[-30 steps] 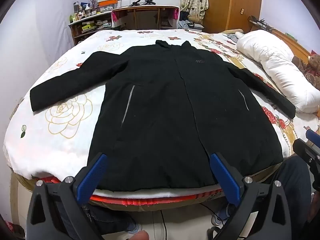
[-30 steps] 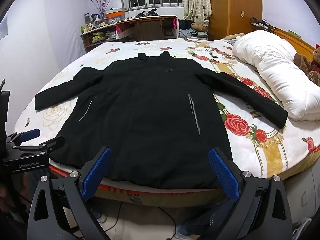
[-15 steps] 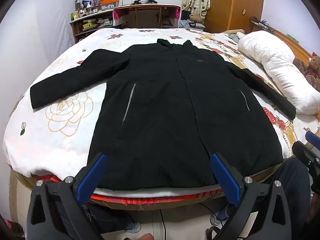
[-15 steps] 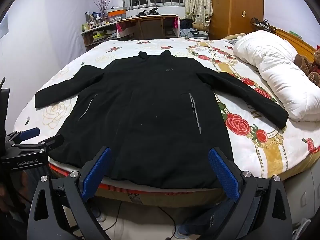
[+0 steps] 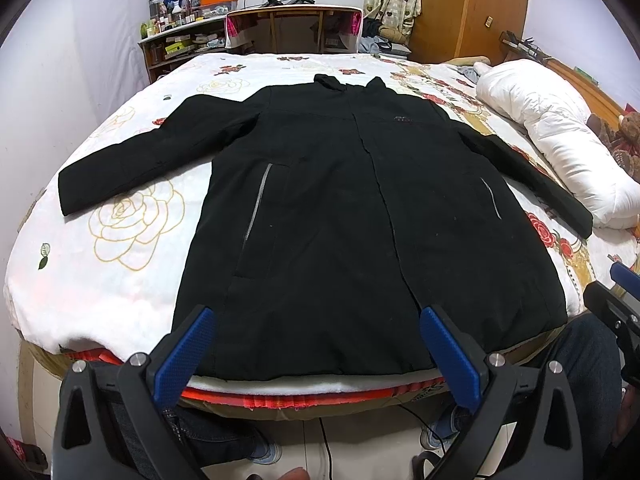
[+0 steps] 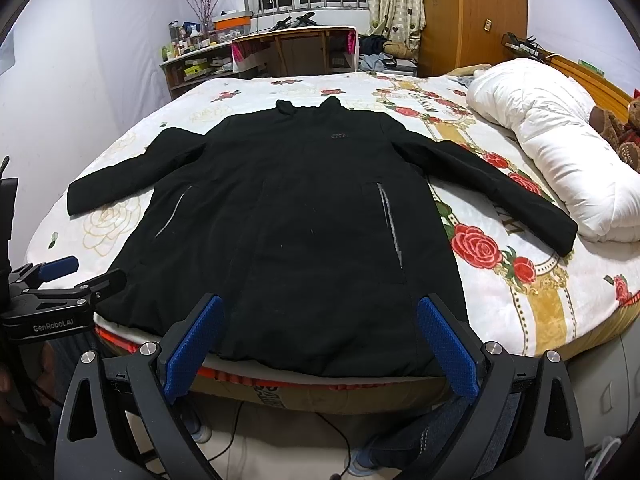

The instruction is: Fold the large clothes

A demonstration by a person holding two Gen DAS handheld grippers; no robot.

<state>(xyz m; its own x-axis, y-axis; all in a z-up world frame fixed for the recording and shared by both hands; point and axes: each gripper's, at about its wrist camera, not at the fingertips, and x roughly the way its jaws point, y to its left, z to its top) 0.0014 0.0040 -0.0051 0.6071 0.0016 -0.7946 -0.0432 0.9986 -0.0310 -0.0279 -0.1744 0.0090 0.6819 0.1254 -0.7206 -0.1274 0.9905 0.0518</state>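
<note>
A long black coat [image 5: 352,208] [image 6: 296,216] lies flat and face up on the bed, collar away from me, both sleeves spread out to the sides. Its hem reaches the bed's near edge. My left gripper [image 5: 316,344] hovers open just before the hem, nothing between its blue pads. My right gripper [image 6: 320,340] is likewise open and empty, off the hem near the coat's right side. The left gripper [image 6: 68,276] also shows at the left edge of the right wrist view, and the right gripper [image 5: 616,292] at the right edge of the left wrist view.
The bed [image 5: 120,248] has a white floral cover. A rolled white duvet [image 6: 552,152] and a teddy bear [image 6: 616,128] lie along the right side. A desk [image 5: 292,28] and cluttered shelves [image 5: 176,44] stand beyond the far end. A person's legs [image 5: 576,352] are below the bed edge.
Both views have tilted slightly downward, so the coat sits a little higher in frame. The grippers stay open and the coat has not moved.
</note>
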